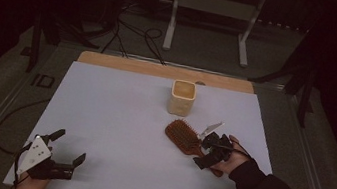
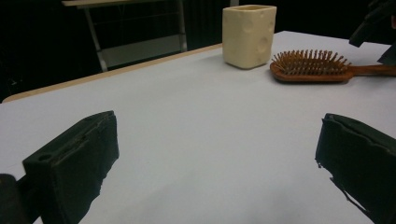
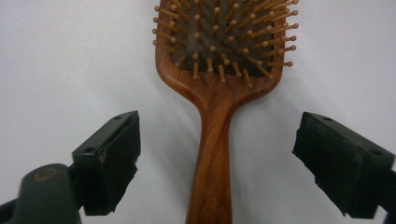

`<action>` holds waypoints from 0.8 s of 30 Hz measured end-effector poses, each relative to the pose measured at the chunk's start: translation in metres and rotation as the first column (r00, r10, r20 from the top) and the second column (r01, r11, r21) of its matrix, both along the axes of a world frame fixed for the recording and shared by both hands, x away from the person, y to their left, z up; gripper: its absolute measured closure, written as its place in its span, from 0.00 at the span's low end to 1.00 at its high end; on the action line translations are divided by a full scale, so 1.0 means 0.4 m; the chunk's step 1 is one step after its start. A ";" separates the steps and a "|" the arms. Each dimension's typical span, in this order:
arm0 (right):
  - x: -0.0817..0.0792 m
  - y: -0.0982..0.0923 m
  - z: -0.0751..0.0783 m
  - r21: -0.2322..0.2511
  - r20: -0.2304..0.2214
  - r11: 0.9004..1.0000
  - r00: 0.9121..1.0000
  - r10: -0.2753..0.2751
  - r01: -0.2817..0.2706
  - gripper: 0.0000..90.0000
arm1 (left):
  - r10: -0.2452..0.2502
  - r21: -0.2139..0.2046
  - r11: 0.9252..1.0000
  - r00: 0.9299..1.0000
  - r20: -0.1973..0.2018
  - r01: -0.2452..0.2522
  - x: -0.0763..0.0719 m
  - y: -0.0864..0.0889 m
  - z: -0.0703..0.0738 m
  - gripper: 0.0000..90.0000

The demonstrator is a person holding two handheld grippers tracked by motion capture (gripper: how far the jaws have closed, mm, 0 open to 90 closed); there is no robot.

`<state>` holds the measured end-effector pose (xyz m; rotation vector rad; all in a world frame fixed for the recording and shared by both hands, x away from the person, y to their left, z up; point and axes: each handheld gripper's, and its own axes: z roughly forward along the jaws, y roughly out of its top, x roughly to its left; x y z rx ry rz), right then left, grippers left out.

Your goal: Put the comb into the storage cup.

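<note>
White desk [image 1: 115,132] in a dark room, cables on the floor behind. Cup [image 1: 182,97] sits near the far edge, brush [image 1: 183,134] just beside it. Right hand-held gripper [image 3: 217,158] is spread around the brush handle without touching; left hand-held gripper [image 1: 70,146] is spread too, near corner.

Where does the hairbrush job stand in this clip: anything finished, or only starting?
Nothing looks finished: the brown wooden paddle hairbrush lies flat, bristles up, on the white table cover, beside the cream square cup. In hand: the right gripper straddles the brush handle, jaws wide and clear of the wood. Left: any grip or move of the brush. The left gripper rests open at the near left corner.
</note>
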<state>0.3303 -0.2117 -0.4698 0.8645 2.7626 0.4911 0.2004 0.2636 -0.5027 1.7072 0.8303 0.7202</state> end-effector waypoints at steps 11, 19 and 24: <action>0.026 0.011 -0.024 -0.059 -0.057 0.998 0.998 -0.034 0.031 0.35 | 0.000 -0.002 1.000 1.000 0.000 0.000 0.000 0.000 0.000 0.00; 0.037 0.019 -0.045 -0.111 -0.085 0.994 0.996 -0.024 0.014 0.56 | -0.001 -0.004 1.000 1.000 0.000 0.001 0.000 0.001 0.000 0.00; 0.049 0.027 -0.051 -0.144 -0.106 0.990 0.994 -0.025 0.009 0.63 | -0.002 -0.005 1.000 1.000 0.000 0.002 0.001 0.001 0.000 0.00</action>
